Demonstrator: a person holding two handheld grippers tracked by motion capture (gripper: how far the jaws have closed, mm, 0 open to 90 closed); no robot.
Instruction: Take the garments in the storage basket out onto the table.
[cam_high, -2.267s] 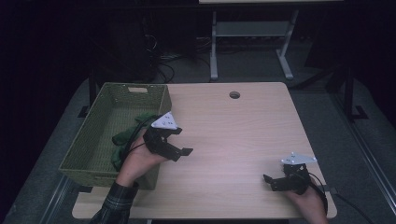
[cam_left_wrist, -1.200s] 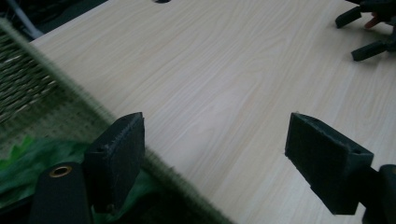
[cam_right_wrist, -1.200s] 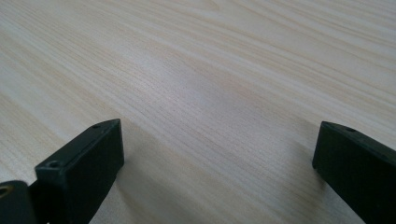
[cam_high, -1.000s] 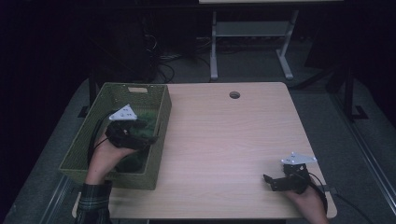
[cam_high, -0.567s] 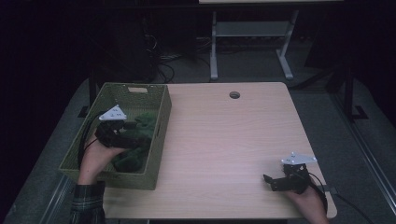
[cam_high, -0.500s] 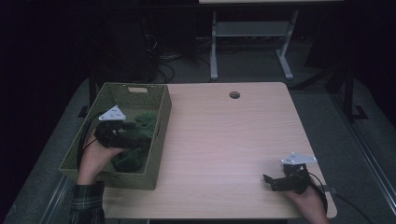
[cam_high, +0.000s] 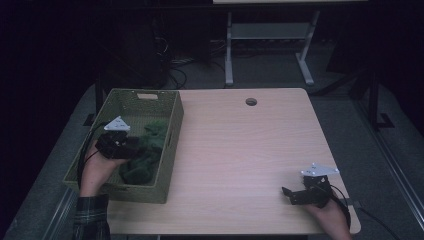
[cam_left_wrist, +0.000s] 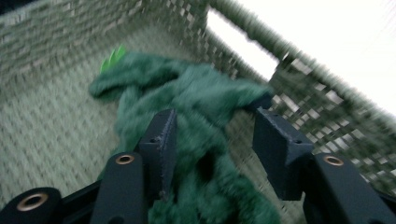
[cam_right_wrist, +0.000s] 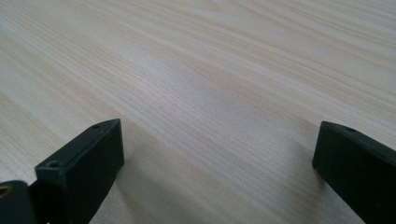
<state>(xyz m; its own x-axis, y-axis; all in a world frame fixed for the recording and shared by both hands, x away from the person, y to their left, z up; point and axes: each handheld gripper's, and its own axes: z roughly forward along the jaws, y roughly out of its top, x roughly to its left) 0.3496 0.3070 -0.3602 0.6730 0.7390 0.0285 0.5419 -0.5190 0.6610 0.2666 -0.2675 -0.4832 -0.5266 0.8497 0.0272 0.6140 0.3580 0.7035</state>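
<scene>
green plush toy between closing left gripper jaws, in basket

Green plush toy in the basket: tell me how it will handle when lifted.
The green plush toy looks fuzzy and slumped, so it will probably flop and squash. The left gripper, its jaws just closing, straddles it. It is likely light; the woven basket may snag its fur.

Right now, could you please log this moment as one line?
left gripper: fingers closing around green cloth | cloth: in basket | right gripper: open over table
</scene>
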